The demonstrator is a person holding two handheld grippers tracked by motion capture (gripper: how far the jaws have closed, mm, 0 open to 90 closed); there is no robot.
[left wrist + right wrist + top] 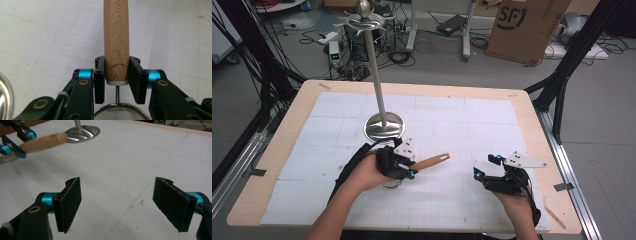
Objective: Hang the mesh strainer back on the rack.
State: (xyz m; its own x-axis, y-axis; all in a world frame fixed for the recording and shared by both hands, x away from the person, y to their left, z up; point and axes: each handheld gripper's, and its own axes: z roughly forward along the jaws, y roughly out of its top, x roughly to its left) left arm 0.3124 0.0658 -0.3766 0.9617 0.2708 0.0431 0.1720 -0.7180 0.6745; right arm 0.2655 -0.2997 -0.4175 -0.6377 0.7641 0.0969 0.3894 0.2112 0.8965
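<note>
The left gripper (pixel 116 80) clamps its 2 black jaws on the strainer (pixel 116 45), squeezing the smooth round wooden handle; fine wire mesh sits below at 6 o'clock. The right gripper (pixel 122 205), at 3 o'clock, gapes wide, empty, over the white gridded mat (pixel 462 125).

A smooth, matt wooden handle (pixel 116 40) ends above fine metal mesh (pixel 117 115); a glossy polished steel stand (pixel 384 124) gleams on the worktop's matt white gridded sheet (pixel 472 125).

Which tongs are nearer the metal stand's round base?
Left. The left tongs sit just in front of the stand base, clamped on the strainer handle. The right tongs are open, farther off to the right.
</note>
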